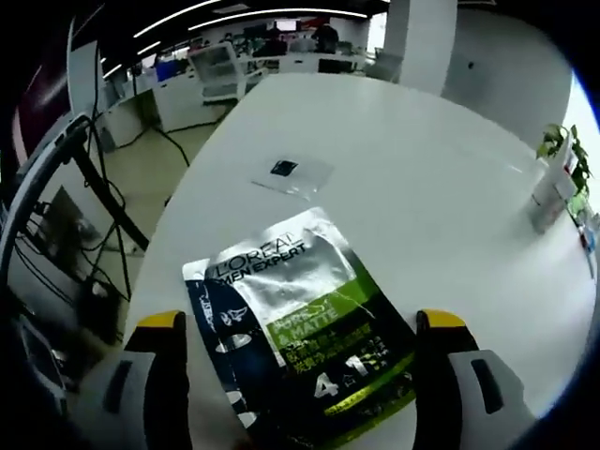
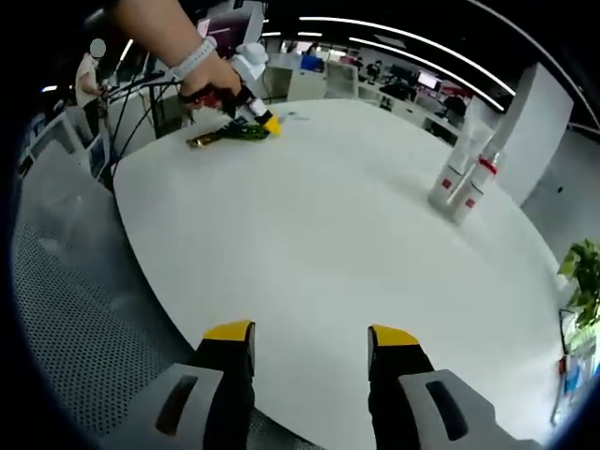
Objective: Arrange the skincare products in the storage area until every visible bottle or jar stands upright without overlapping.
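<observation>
Skincare items are seen in two places on the white table [image 1: 422, 187]. A flat sachet [image 1: 305, 323], silver, green and dark blue with printed lettering, lies on the table near its edge, between the jaws of the left gripper [image 1: 302, 323]. Those jaws are spread wide, one on each side of the sachet; whether either jaw touches it cannot be told. The sachet's near end is cut off at the bottom of the left gripper view.

Beyond the sachet, further in on the table, a small clear packet [image 1: 292, 173] with a dark square in it lies flat. At the table's far right edge a white bottle [image 1: 548, 197] stands, partly cut off, with a green plant [image 1: 562, 150] just behind it.

In the right gripper view, two white bottles [image 2: 464, 183] with red bands stand upright, touching or nearly so, well apart from the sachet [image 2: 228, 135], which is seen small at the far edge under the left gripper [image 2: 255, 116] and the hand [image 2: 208, 77] holding it. The right gripper [image 2: 309, 335] hovers over the table's near edge with jaws wide apart and nothing between them. A grey mesh chair [image 2: 75, 281] stands beside the table. Desks and screens further off are too blurred to make out.
</observation>
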`<state>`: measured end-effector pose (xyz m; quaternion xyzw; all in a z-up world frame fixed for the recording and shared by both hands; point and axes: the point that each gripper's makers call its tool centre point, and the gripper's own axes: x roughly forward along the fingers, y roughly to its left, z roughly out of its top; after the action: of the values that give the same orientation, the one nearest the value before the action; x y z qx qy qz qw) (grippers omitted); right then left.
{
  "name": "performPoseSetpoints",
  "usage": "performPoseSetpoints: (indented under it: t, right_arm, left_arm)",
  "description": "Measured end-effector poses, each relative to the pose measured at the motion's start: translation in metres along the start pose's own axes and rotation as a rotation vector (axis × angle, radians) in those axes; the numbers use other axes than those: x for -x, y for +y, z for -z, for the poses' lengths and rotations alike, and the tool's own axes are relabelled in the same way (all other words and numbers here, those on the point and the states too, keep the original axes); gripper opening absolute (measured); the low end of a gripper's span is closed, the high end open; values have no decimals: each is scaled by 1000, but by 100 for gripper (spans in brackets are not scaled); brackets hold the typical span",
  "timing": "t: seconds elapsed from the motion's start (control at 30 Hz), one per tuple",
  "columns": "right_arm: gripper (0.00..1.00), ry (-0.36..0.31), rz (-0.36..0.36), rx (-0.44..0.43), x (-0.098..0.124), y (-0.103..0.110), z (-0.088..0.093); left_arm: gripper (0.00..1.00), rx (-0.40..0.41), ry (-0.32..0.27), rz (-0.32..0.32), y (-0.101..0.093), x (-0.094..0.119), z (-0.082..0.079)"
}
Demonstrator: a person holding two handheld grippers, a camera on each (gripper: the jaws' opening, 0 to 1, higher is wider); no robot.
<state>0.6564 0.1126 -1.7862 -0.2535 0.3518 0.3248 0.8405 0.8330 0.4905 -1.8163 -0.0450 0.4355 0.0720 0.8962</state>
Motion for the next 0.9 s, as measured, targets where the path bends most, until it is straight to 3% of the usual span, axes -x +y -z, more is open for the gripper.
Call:
performPoseSetpoints:
  t: [0.2,0.33,0.43,0.9]
  right_arm:
    - [43,4,-1,2,0,0,1]
    - [42,9,-2,7,0,0,2]
    - [42,10,-1,8,0,0,2]
    - [39,18,8,18,0,-2,3]
  left_arm:
    - [74,-97,-3,77,-7,6,-3]
    - [66,-156,-4,126,-15,8,-3]
    - [57,-159,-3,130,-15,11,-2]
    - [47,-205,-12,166,-20,9,3]
